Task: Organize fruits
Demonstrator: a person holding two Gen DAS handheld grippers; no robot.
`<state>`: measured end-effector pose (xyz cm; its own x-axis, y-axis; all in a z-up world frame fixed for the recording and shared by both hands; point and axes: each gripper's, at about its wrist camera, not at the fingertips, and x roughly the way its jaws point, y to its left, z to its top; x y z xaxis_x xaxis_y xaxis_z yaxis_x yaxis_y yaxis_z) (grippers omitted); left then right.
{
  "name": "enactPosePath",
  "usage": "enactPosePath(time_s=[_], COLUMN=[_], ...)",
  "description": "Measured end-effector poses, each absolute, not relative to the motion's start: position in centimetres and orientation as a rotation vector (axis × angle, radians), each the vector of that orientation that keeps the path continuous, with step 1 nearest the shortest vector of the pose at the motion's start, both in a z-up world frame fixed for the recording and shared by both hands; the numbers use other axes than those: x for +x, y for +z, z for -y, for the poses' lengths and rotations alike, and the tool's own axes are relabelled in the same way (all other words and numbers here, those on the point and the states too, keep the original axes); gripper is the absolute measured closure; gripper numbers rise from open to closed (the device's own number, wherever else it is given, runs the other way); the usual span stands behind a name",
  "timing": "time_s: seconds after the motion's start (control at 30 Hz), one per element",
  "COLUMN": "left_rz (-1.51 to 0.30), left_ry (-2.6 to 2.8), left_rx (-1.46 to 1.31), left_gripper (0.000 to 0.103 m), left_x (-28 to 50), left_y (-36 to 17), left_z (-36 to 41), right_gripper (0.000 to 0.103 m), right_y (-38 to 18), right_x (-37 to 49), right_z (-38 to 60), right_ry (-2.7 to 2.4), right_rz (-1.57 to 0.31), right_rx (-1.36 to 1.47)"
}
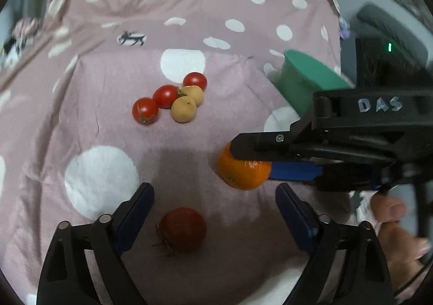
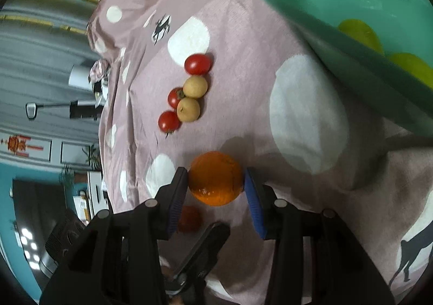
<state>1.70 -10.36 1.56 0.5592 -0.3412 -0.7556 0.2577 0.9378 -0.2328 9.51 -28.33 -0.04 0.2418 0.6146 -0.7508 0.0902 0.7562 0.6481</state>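
Pink dotted fleece cloth [image 2: 243,61]: soft, uneven footing. Green plastic bowl [image 2: 319,2], rigid, up and right of right gripper [image 2: 215,191]; grapes inside. Orange [image 2: 215,179] between right pads, both touching; probably firm, waxy, moderately heavy; gripped across equator. Left gripper [image 1: 215,202] spread wide, dark tomato [image 1: 182,229] between fingers, likely soft. Cherry tomatoes [image 1: 165,95], longans [image 1: 184,109] well ahead: small, fragile.
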Motion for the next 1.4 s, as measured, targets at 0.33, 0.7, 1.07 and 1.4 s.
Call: enactPosePath(time_s=[0.33,0.7,1.07,1.4], left_rz=[-0.905,-0.917,-0.790,-0.880], left_ry=[-0.404,-0.470,-0.498,-0.542], left_rx=[-0.016,-0.035,-0.030,-0.099], left_gripper=[0.043,0.065,0.074,0.073], left_x=[2.1,1.5,-0.6,1.0], left_y=[1.2,1.7,5.1,3.6], left_z=[11.7,12.2,11.5,11.9], right_gripper=[0.059,0.059,0.059,0.060], right_y=[-0.4,-0.3,1.4,1.3], right_x=[9.3,8.9,7.8,7.5], right_z=[27.9,27.8,28.2,28.1], right_ry=[0.422,0.429,0.411,0.403], right_rz=[-1.293,-1.280,-1.229,-1.202], right_rx=[0.651,0.633,0.587,0.562])
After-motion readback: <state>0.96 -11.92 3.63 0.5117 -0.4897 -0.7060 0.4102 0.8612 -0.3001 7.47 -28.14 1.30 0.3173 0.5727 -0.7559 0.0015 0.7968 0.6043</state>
